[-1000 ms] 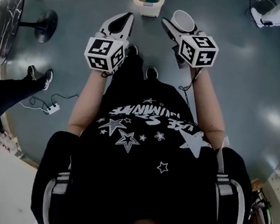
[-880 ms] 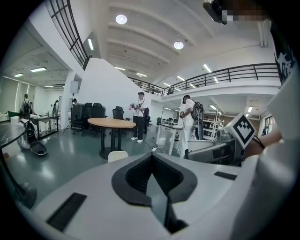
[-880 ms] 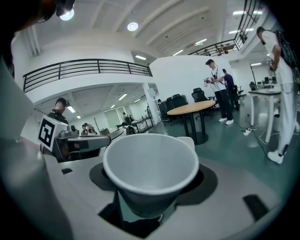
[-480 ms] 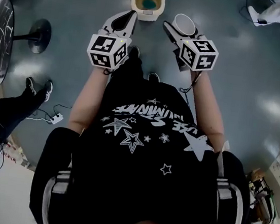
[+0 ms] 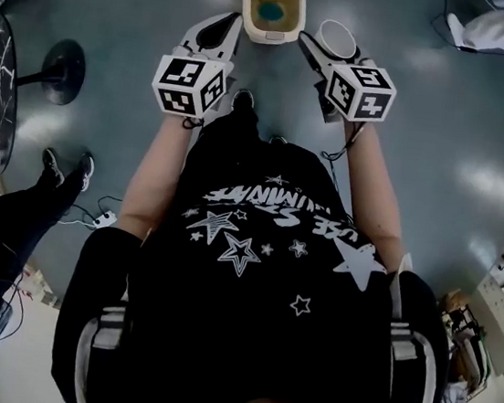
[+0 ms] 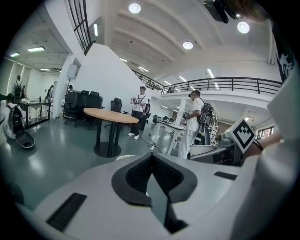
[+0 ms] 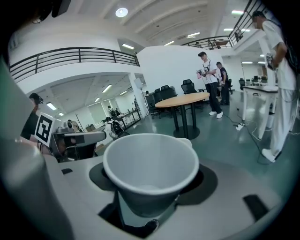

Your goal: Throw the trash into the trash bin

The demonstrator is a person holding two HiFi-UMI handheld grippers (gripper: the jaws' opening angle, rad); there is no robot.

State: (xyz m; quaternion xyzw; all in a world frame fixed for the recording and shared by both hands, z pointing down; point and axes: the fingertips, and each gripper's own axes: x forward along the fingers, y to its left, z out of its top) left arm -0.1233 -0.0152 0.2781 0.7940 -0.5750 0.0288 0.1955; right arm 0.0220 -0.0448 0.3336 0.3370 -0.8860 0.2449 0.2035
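Observation:
A cream trash bin (image 5: 296,19) stands open on the grey floor at the top of the head view, with something blue inside. My right gripper (image 5: 316,50) is just right of the bin and is shut on a white paper cup (image 5: 336,39). In the right gripper view the empty cup (image 7: 151,161) sits upright between the jaws of the right gripper (image 7: 150,199). My left gripper (image 5: 224,31) is level with the bin on its left. Its jaws meet at the tips with nothing between them, as the left gripper view (image 6: 151,157) shows.
A round table on a black pedestal base (image 5: 62,70) stands at the left. A seated person's legs (image 5: 22,202) and a power strip (image 5: 102,218) are on the floor at the lower left. Several people stand around a wooden table (image 6: 110,116) farther off.
Both grippers have moved forward toward the bin, the cup still in the right one. The bin now sits between the two gripper tips instead of ahead of them.

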